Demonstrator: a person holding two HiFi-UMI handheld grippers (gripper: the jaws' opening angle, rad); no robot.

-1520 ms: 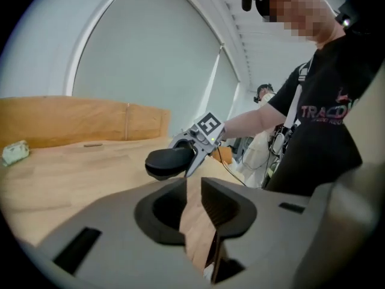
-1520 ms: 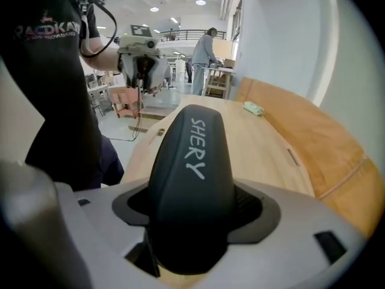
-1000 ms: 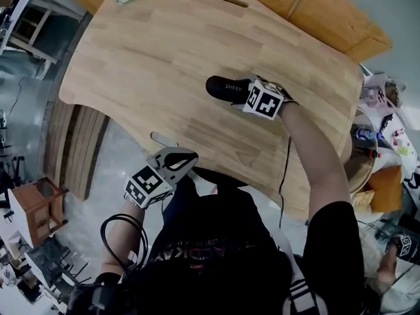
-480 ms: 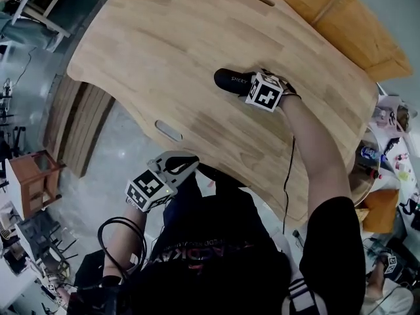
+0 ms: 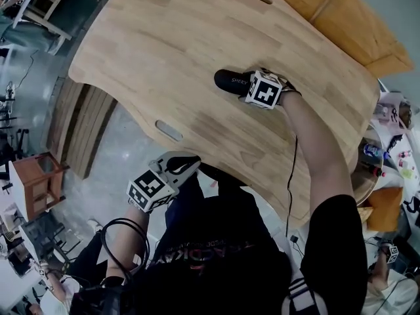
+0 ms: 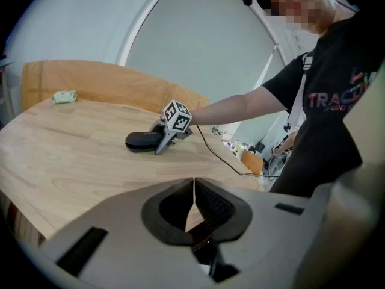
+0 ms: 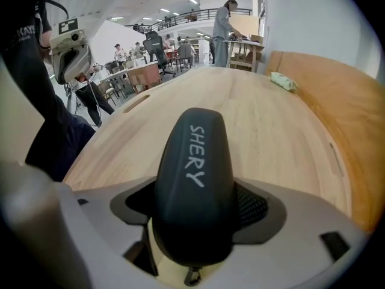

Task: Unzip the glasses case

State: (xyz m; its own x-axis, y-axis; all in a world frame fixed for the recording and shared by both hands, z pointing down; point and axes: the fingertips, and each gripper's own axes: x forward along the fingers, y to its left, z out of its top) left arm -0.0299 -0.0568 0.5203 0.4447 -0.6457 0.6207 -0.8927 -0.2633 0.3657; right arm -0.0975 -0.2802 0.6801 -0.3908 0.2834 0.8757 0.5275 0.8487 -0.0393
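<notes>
"Black glasses case [image 5: 226, 81], is it? Where is it lying?"

"Flat on the wooden table [image 5: 164, 38], on the part that's to my right, with white lettering along its top. My right gripper [image 5: 244, 87] comes down on it at a steep slant, and one end of the case sits between the jaws."

"Are you squeezing it?"

"No squeeze that I can make out. Those jaws have just been opening and now stand wide, one pad to each flank of the case, close beside it. The zip pull [image 7: 192, 276] hangs at the end nearest my hand."

"And your other tool?"

"My left gripper [image 6: 194, 191] is held off the table's near edge, close to my body and well apart from the case. Its jaws are pressed together, tip to tip, with nothing between them."

"Anything else on the table?"

"A small pale green thing [image 7: 283, 80] at the far end, well away from both grippers."
</notes>
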